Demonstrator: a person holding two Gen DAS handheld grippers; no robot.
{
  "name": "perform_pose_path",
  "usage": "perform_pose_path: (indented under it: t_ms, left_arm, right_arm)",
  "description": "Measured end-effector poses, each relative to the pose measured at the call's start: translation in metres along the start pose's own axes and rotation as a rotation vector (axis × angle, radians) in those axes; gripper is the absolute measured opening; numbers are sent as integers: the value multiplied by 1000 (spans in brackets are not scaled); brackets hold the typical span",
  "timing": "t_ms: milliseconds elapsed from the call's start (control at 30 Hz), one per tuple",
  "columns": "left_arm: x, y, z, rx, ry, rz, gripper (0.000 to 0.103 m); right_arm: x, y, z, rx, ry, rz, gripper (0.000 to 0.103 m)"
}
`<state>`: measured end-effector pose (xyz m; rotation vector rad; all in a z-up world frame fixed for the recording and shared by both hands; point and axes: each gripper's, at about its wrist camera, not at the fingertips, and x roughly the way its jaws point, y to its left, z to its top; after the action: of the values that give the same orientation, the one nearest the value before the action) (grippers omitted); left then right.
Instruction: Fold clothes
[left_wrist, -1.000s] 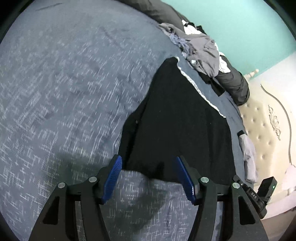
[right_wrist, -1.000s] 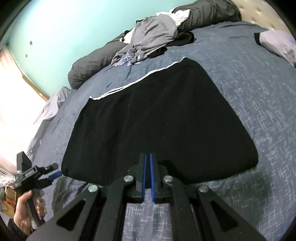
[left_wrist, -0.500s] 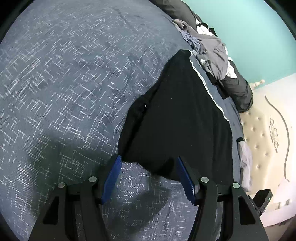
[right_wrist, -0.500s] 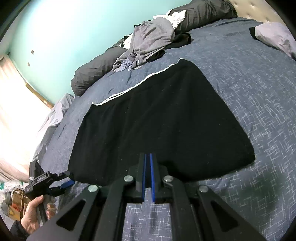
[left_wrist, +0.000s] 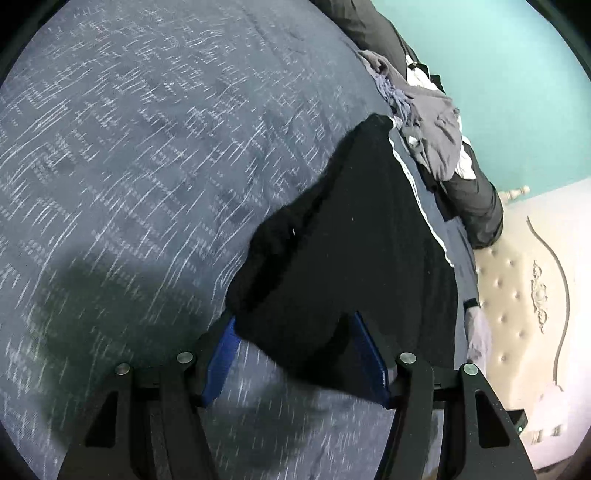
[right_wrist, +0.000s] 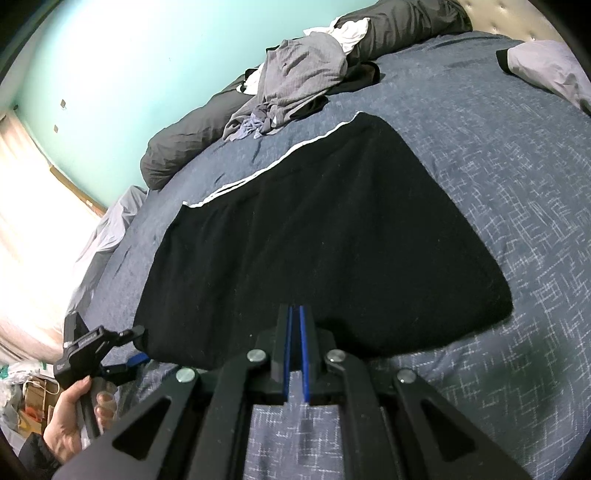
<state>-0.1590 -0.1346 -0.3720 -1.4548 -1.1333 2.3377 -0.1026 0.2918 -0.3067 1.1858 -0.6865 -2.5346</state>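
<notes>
Black fabric dominates both views — a dark garment (right_wrist: 325, 236) with a thin white stripe (right_wrist: 280, 158) along its far edge lies spread on the blue-grey patterned bedspread (right_wrist: 517, 206). Its nearest hem sits just at the tips of the right gripper (right_wrist: 294, 314), whose blue-lined fingers are pressed nearly together with only a narrow slit between them; whether any cloth is pinched in that slit cannot be told.

From the left wrist camera, the left gripper (left_wrist: 295, 325) has its blue pads (left_wrist: 221, 354) spread wide apart, and the near corner of the same black garment (left_wrist: 347, 258) lies between them, bunched and slightly raised off the bedspread (left_wrist: 129, 166). The right wrist view shows that gripper (right_wrist: 125, 350) at the garment's left corner, held in a person's hand (right_wrist: 70, 424) with a dark sleeve.

Beyond the garment, a heap of grey clothes (right_wrist: 299, 77) rests against a dark grey pillow (right_wrist: 184, 144) near the teal wall (right_wrist: 129, 55). Another pale grey piece (right_wrist: 546, 66) lies at the far right of the bed — close to a tufted cream headboard (left_wrist: 517, 288).
</notes>
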Motion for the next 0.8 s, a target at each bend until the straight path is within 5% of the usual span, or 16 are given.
perform_pose_path:
  t_ms: [167, 267, 800]
  left_arm:
    - [-2, -8, 0, 39, -41, -3, 32]
    - [-4, -13, 0, 75, -48, -13, 22]
    - [-26, -90, 2, 264, -85, -118, 15]
  right_arm:
    - [-1, -4, 1, 7, -6, -11, 4]
    - [-3, -6, 2, 10, -11, -18, 4]
    - [-10, -36, 8, 87, -25, -107, 15]
